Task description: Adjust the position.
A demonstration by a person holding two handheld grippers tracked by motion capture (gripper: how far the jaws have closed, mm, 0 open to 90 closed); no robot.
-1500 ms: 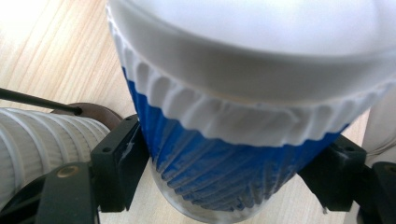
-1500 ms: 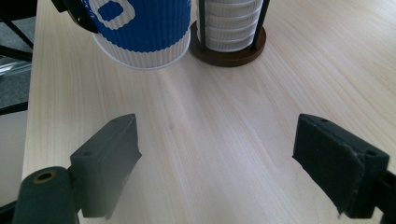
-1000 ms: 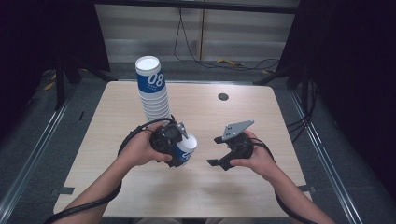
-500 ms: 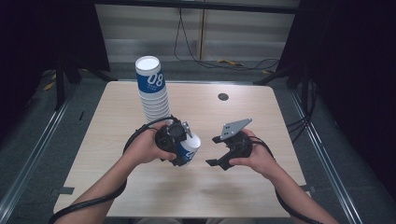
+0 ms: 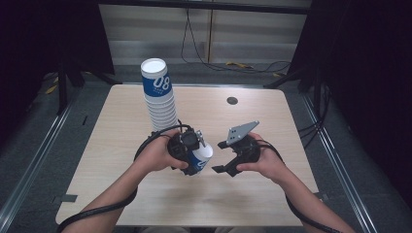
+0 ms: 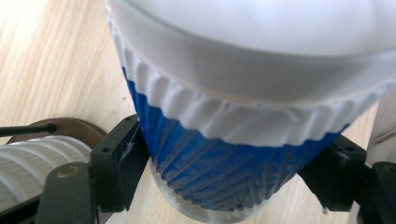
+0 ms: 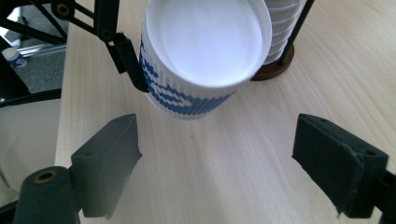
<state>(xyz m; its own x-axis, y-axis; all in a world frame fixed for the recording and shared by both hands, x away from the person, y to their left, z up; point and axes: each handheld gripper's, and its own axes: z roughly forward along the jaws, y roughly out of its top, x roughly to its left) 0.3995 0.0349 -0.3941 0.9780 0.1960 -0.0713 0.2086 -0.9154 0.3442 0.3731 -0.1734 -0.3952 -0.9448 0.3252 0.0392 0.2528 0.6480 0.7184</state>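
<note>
Two jaws of your left gripper [image 6: 224, 182] clamp the blue-and-white cup [image 6: 243, 140] low over the table [image 5: 121, 194]. Your right gripper [image 7: 229, 168] (jaws wide, just closing slightly, nothing between them) looks into its white mouth; the cup tilts toward it, beside the cup stack [image 5: 159, 97].

**Cup between two tools, stack behind**

On the counter [image 5: 121, 194], the left tool [image 5: 194, 153] clamps a paper cup [image 5: 201, 158]. The right tool [image 5: 221, 156] sits just right of it, apart. Behind the left tool rises the cup stack [image 5: 160, 99]; a small round disc [image 5: 232, 100] lies farther back, to the right.
</note>
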